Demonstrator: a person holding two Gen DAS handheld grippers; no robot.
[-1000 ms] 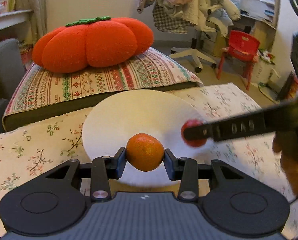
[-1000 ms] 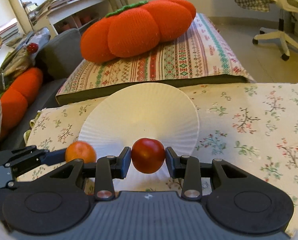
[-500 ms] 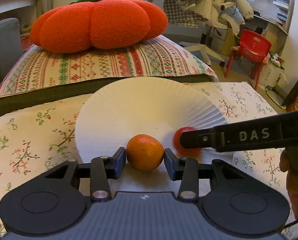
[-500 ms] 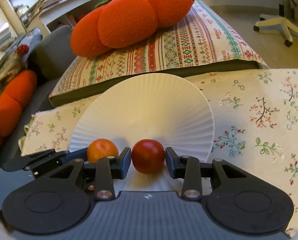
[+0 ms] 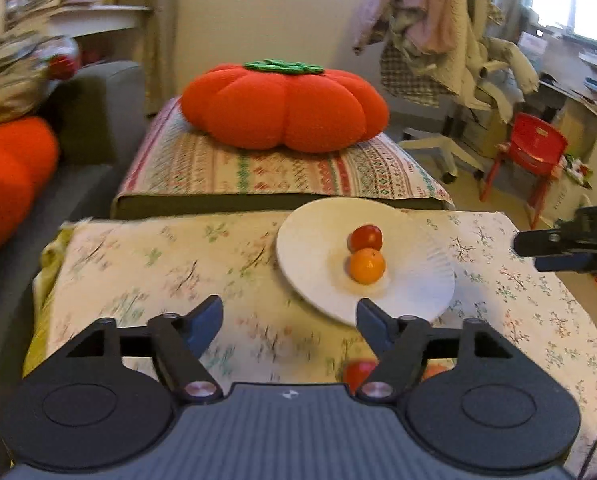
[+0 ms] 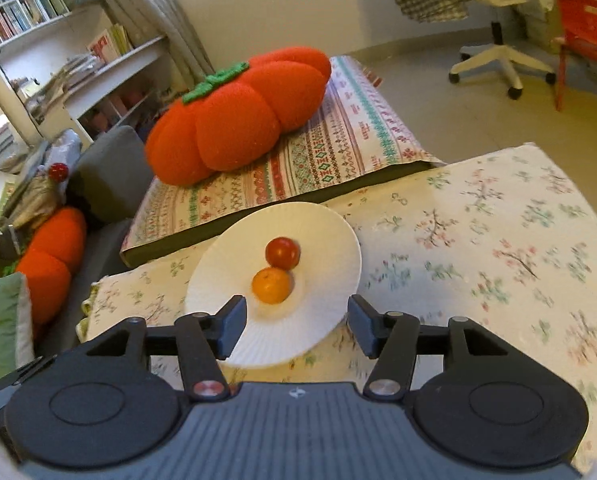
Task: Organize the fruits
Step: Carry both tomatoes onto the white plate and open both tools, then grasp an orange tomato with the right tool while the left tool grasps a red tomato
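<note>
A white paper plate (image 5: 318, 256) (image 6: 322, 240) lies on the floral cloth. On it an orange mandarin (image 5: 366, 266) (image 6: 271, 285) and a red tomato (image 5: 364, 238) (image 6: 282, 253) sit touching each other. My left gripper (image 5: 289, 326) is open and empty, pulled back above the cloth left of the plate. My right gripper (image 6: 296, 326) is open and empty, hovering over the plate's near rim; it shows at the right edge of the left wrist view (image 5: 558, 244). More red and orange fruit (image 5: 358, 372) peeks out behind my left gripper's right finger.
A big orange pumpkin cushion (image 5: 284, 108) (image 6: 234, 120) rests on a striped pillow (image 5: 282, 176) behind the cloth. A grey sofa (image 5: 86, 128) with another orange cushion (image 6: 50, 264) stands left. A red chair (image 5: 530, 152) and an office chair (image 6: 498, 60) stand right.
Both grippers opened, leaving the mandarin and the tomato on the plate, then drew back and up. The fruits now sit together mid-plate.
</note>
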